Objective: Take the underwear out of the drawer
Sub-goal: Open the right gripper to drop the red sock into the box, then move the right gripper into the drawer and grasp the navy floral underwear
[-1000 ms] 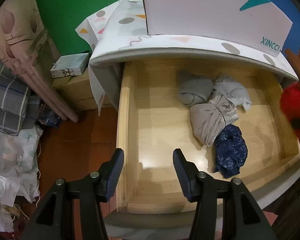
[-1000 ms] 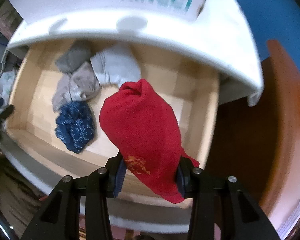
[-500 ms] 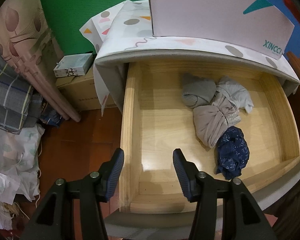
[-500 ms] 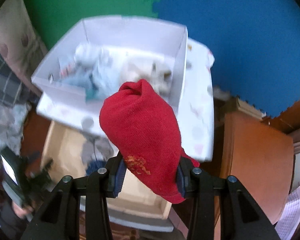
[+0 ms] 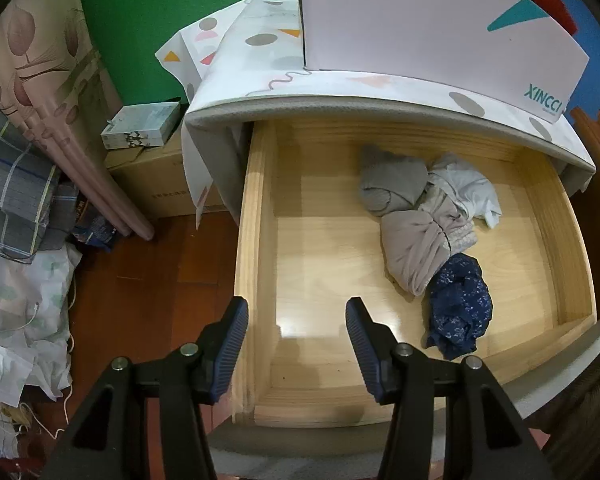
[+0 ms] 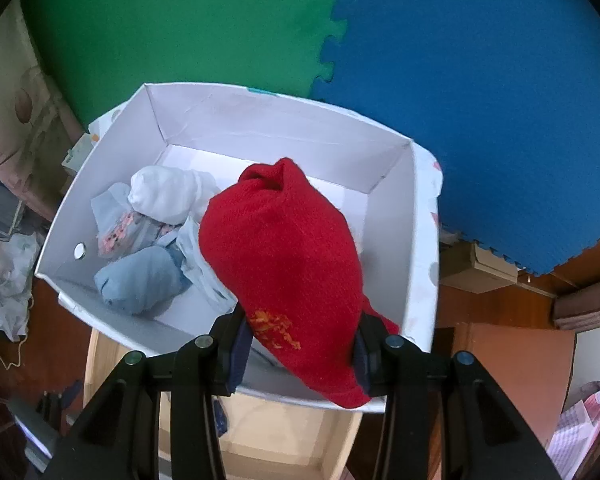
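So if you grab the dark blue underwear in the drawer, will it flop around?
Probably. The dark blue underwear lies crumpled, so it should sag, like the red garment drooping from the right gripper. It looks light and unlikely to roll.

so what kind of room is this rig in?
Likely a bedroom or home storage corner: an open wooden drawer holding bundled underwear, folded plaid fabric piled beside it, and foam mats lining the wall.

A soft red knitted piece of underwear with a small orange mark hangs bunched up over the open white cardboard box. The light wooden drawer is pulled open, with grey, white, beige and dark blue bundles crumpled together inside.
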### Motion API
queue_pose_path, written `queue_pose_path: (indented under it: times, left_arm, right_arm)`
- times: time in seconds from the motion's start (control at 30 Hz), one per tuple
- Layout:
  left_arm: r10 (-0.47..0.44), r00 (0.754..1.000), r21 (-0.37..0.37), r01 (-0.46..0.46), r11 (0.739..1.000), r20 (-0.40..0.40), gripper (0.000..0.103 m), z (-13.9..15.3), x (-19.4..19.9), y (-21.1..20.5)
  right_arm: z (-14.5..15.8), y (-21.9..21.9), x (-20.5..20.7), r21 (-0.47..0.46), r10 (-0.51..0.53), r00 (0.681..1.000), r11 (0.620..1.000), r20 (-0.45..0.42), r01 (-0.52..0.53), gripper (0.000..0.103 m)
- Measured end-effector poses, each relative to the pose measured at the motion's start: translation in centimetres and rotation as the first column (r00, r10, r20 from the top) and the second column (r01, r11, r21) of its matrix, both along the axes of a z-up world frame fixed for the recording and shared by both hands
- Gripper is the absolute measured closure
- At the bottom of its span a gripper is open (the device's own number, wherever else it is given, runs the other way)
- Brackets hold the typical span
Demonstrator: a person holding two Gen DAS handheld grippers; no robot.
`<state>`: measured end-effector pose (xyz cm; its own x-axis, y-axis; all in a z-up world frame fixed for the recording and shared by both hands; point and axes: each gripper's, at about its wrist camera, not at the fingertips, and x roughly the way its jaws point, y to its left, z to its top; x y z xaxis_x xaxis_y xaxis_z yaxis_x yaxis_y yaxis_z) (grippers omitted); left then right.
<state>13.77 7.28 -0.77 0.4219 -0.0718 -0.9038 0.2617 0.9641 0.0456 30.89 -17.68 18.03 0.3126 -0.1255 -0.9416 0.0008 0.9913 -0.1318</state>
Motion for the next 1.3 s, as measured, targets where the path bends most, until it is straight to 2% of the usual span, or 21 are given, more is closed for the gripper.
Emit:
queue_pose_path:
  times: [0.23, 0.4, 0.47, 0.6, 0.83, 0.97, 1.13, 1.3]
  left_arm:
    - [0.007, 1.0, -0.002, -0.007, 1.0, -0.002, 0.051, -0.1, 0.1, -0.1]
    - [0.005, 1.0, -0.004, -0.005, 1.0, -0.005, 0.051, -0.1, 0.0, -0.2]
    - [0.005, 1.0, -0.004, -0.005, 1.0, -0.003, 0.051, -0.1, 0.0, -0.2]
    - [0.004, 1.0, -0.005, -0.004, 1.0, -0.005, 0.051, -0.2, 0.1, -0.2]
    - [0.008, 1.0, 0.001, -0.008, 1.0, -0.005, 0.051, -0.3, 0.0, -0.2]
    - [-0.002, 1.0, 0.01, 0.002, 1.0, -0.014, 0.051, -0.5, -0.1, -0.5]
    - [-0.012, 1.0, 0.019, 0.012, 1.0, -0.014, 0.051, -0.5, -0.2, -0.6]
    - [-0.013, 1.0, 0.019, 0.013, 1.0, -0.016, 0.051, -0.6, -0.1, -0.6]
  right_arm:
    - [-3.5, 0.4, 2.5, -0.026, -0.008, 0.999, 1.0, -0.041, 0.007, 0.06]
    - [-4.2, 1.0, 2.4, -0.059, 0.01, 0.999, 0.998, -0.044, -0.012, 0.04]
    - [-3.9, 0.9, 2.0, -0.057, 0.003, 0.999, 0.998, -0.033, -0.005, 0.034]
    - [-1.7, 0.6, 0.6, -0.043, -0.012, 1.0, 0.999, 0.008, 0.012, 0.031]
    - [2.9, 0.1, -3.3, -0.015, 0.001, 0.998, 1.0, 0.062, 0.0, 0.03]
    - [3.1, 0.6, -7.3, 0.036, 0.037, 0.999, 0.999, 0.034, -0.038, 0.03]
    - [0.1, 1.1, -12.6, 0.082, 0.051, 0.999, 0.995, -0.004, -0.05, 0.029]
    - [-6.9, 2.1, -16.0, 0.081, 0.07, 0.989, 0.995, -0.128, -0.06, 0.029]
